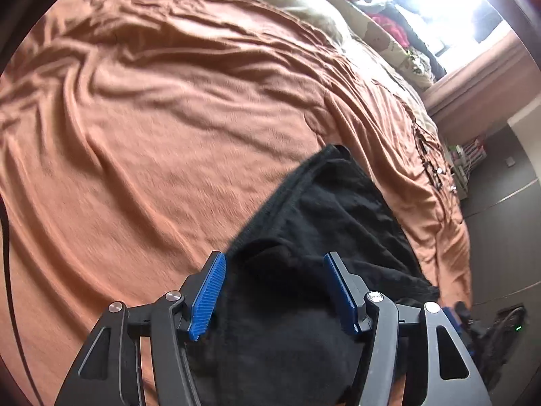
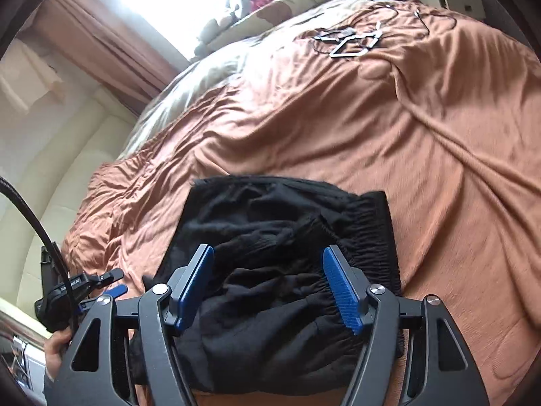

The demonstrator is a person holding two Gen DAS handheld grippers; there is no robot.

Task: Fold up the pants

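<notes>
Here the black pants (image 2: 270, 270) lie bunched in a folded heap on the rust-orange bedspread (image 2: 422, 142), near the bed's close edge. In the right wrist view the elastic waistband (image 2: 375, 237) runs along the heap's right side, gathered and ribbed, and the cloth in the middle is rumpled. The right gripper (image 2: 268, 287) sits over the heap with its jaws apart; the blue pads (image 2: 341, 291) stand clear on either side of the fabric and do not press it. The left gripper (image 1: 274, 291) is likewise spread, its blue ribbed pads (image 1: 208, 299) flanking the dark cloth without pinching it; a stitched hem edge (image 1: 270, 203) runs diagonally up from its left finger. At the lower left of the right wrist view, the person's hand (image 2: 57, 348) holds the other gripper's handle, with a black cable (image 2: 37, 216) rising from it. Farther up the bed lie some small black-and-white frames (image 2: 348, 42), well apart from the pants, and brown curtains (image 2: 111, 40) hang by a bright window
</notes>
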